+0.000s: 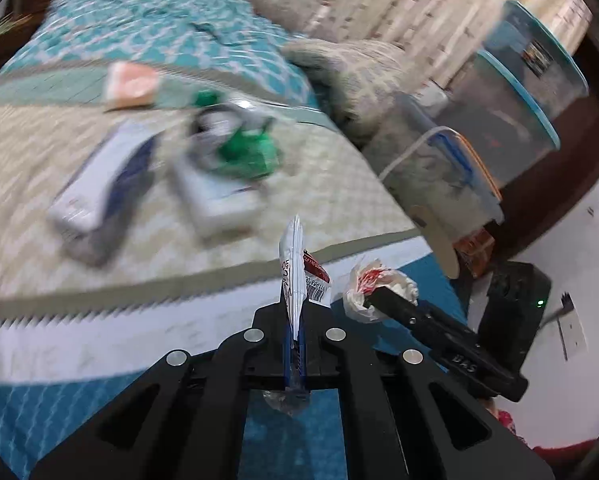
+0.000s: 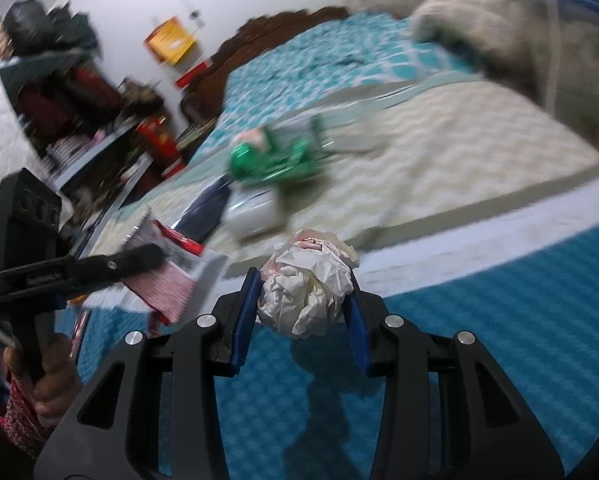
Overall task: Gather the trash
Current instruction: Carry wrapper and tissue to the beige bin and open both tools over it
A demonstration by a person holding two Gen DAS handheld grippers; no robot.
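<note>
Pinching a flat wrapper (image 1: 295, 280) in the left tongs (image 1: 295, 320), the right tongs (image 2: 304, 300) clamp a crumpled paper ball (image 2: 307, 292)

The bed (image 2: 519, 320) wears a teal cover with a white lattice pattern under a cream zigzag blanket (image 1: 39, 152). The crumpled paper ball (image 2: 307, 288) is white with red marks, the flat wrapper (image 1: 295, 280) white and red, the fingers (image 2: 243, 320) blue-padded on black.

You are looking over a bed (image 1: 147, 28) with a teal patterned sheet, a beige chevron blanket (image 1: 39, 152) spread across it. On the blanket lie a crumpled green wrapper (image 1: 245, 152), two pale flat packets (image 1: 99, 184), and a pink box (image 1: 131, 84).
</note>
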